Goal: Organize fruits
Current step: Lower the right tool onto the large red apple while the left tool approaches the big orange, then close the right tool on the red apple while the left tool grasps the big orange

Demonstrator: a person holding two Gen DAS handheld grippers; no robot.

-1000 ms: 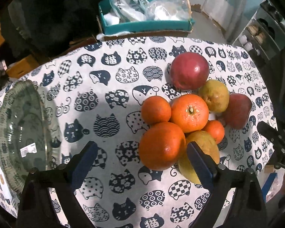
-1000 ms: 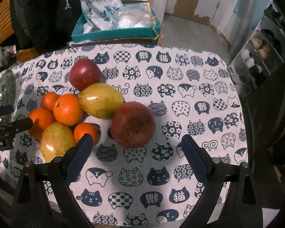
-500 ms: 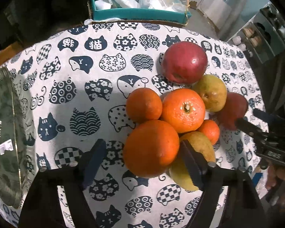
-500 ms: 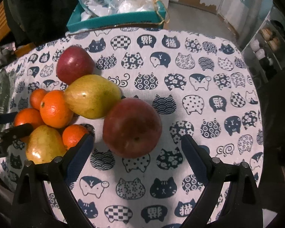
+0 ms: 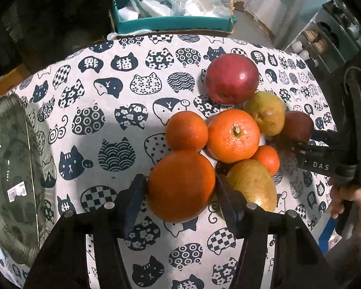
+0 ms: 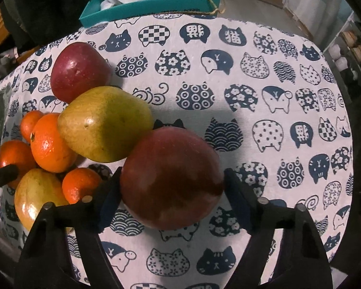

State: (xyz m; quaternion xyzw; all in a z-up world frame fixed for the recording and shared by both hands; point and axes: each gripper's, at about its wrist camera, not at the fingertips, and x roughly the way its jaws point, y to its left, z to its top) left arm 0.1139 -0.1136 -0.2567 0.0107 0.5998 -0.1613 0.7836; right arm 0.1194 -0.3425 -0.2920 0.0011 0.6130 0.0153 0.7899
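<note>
Clamping: left tongs (image 5: pixel 180 187) pads touch both sides of the large round orange (image 5: pixel 181 186), at 6 o'clock in the fruit pile on the cat-print cloth desk (image 5: pixel 113 96). Right tongs (image 6: pixel 172 187) closed against the dark red apple (image 6: pixel 171 179) at the pile's 3 o'clock. Yellow-green pear (image 6: pixel 104 124) lies long axis 10-to-4, touching the apple. Glass dish (image 5: pixel 9 180) at 9 o'clock.

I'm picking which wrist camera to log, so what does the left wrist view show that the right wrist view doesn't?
Only the left wrist view shows the left gripper closed around the big orange, and the whole glass plate. Only the right wrist view shows the right gripper around the near red apple up close. Both show the fruit pile, the far red apple and the teal box.
</note>
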